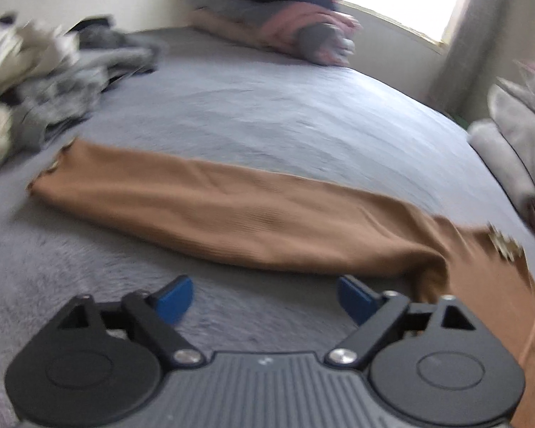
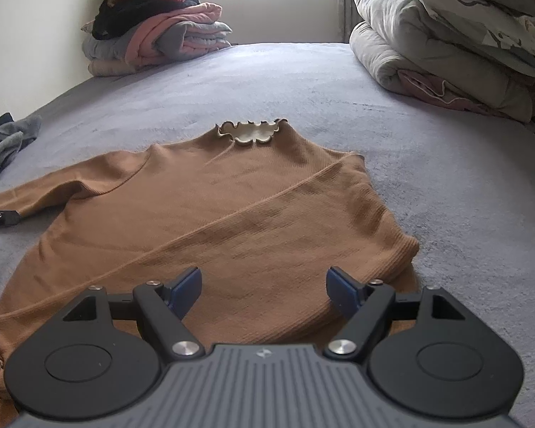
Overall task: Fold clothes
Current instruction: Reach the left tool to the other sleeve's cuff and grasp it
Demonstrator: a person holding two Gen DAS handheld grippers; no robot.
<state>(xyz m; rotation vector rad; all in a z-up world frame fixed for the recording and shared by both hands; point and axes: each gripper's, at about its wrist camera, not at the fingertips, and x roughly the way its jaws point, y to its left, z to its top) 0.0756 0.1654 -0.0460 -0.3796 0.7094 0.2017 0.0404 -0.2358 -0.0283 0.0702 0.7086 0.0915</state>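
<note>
A tan ribbed knit sweater (image 2: 210, 221) with a cream ruffled collar (image 2: 249, 132) is laid flat mid-frame on the grey fleece-covered bed (image 2: 339, 85), one sleeve (image 1: 210, 210) stretched out. The left gripper (image 1: 265, 297) and right gripper (image 2: 264, 287) are seen with jaws apart, nothing held. Folded blankets (image 2: 153, 35) are stacked at upper left.

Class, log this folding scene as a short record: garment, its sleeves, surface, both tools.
garment: brown top, flat, frilled cream collar
sleeves: one folded across the body; other stretched out sideways
surface: grey bed cover
left tool: open, empty, beside the outstretched sleeve
right tool: open, empty, over the hem
</note>
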